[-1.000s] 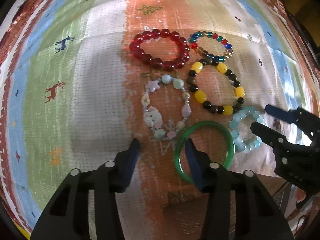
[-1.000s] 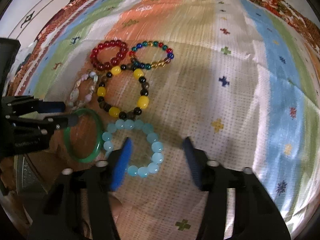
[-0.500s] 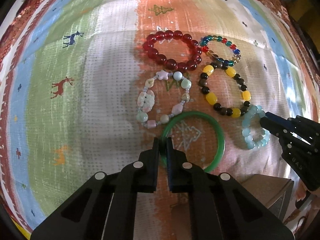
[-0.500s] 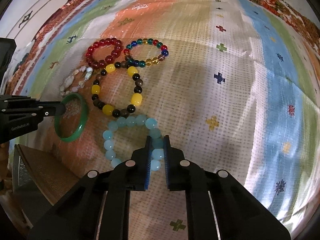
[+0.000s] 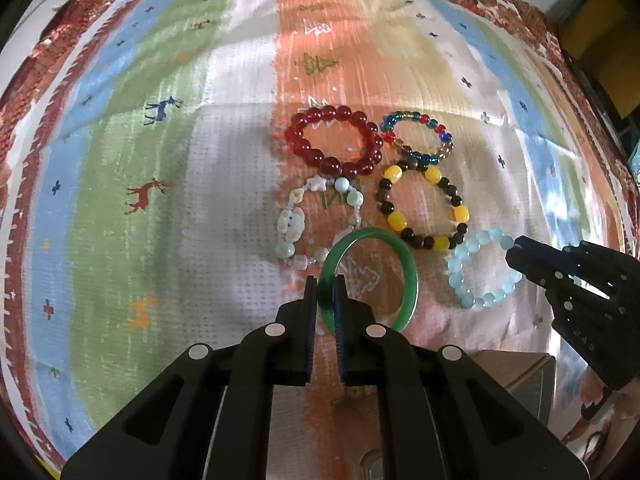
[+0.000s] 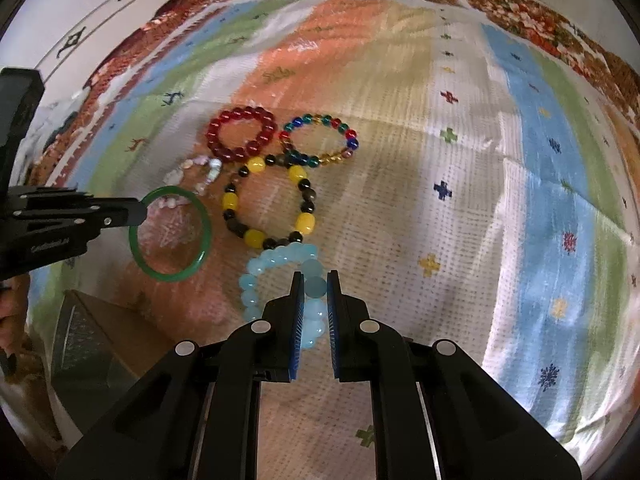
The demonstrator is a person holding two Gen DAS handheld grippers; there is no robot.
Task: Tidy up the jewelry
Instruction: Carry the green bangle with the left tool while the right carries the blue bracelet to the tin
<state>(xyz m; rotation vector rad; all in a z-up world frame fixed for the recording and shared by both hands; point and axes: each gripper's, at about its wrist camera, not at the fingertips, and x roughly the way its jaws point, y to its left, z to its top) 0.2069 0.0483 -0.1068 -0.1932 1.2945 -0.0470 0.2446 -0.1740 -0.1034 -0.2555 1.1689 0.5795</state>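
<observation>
My left gripper [image 5: 325, 280] is shut on the rim of a green bangle [image 5: 408, 276] and holds it tilted above the cloth; it also shows in the right wrist view [image 6: 202, 216]. My right gripper [image 6: 314, 276] is shut on a light blue bead bracelet [image 6: 256, 270], which also shows in the left wrist view [image 5: 464, 256]. On the cloth lie a red bead bracelet [image 5: 332, 142], a multicoloured bead bracelet [image 5: 420, 134], a yellow and black bead bracelet [image 5: 420, 208] and a pale charm bracelet [image 5: 292, 224].
A striped, patterned cloth [image 5: 160, 200] covers the surface. A brown box [image 6: 100, 344] sits at the near edge, by the left gripper; it also shows in the left wrist view [image 5: 516, 376]. A white cabinet [image 6: 100, 20] stands beyond the cloth's far left edge.
Both grippers went from open to shut, the left on the green bangle, the right on the light blue bracelet. Both pieces have since risen off the cloth and tilted.
</observation>
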